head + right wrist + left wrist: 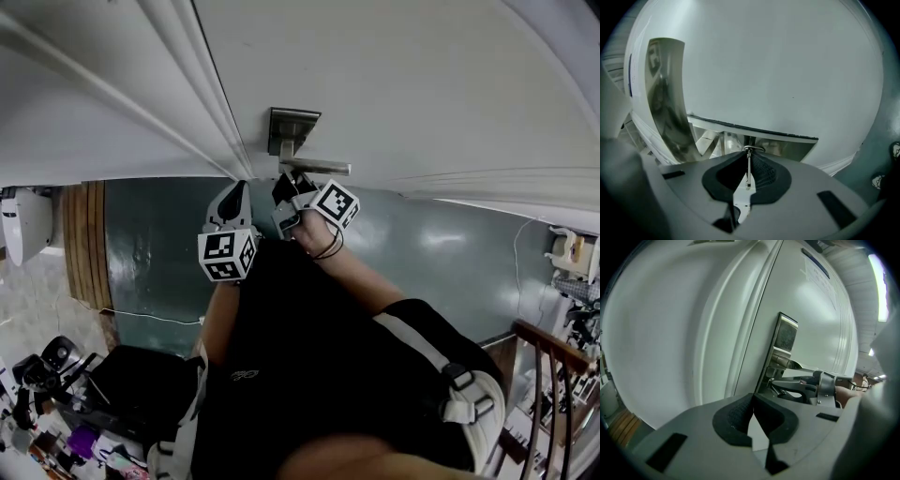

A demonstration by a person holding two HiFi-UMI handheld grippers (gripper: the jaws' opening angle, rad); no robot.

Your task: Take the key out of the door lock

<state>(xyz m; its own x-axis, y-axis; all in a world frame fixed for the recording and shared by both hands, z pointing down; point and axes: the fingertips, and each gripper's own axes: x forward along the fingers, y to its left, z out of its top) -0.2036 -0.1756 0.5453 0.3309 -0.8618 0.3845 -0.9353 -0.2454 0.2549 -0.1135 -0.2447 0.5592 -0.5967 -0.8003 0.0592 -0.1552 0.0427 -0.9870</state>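
Metal key (748, 172) pinched by right hand-held gripper (747, 157), seemingly not yet drawn from door lock (291, 127); left hand-held gripper (753, 401) closed, empty.

Door (394, 84): plain white.
Lock plate (291, 127): dull silver metal.
Key (748, 168): silver.
My right gripper (748, 153): grey shell, black ribbed pads.
My left gripper (753, 401): the same grey and black.
My marker cubes (228, 255): black squares on white.
Floor (150, 244): dark teal.
My shirt (300, 356): black.
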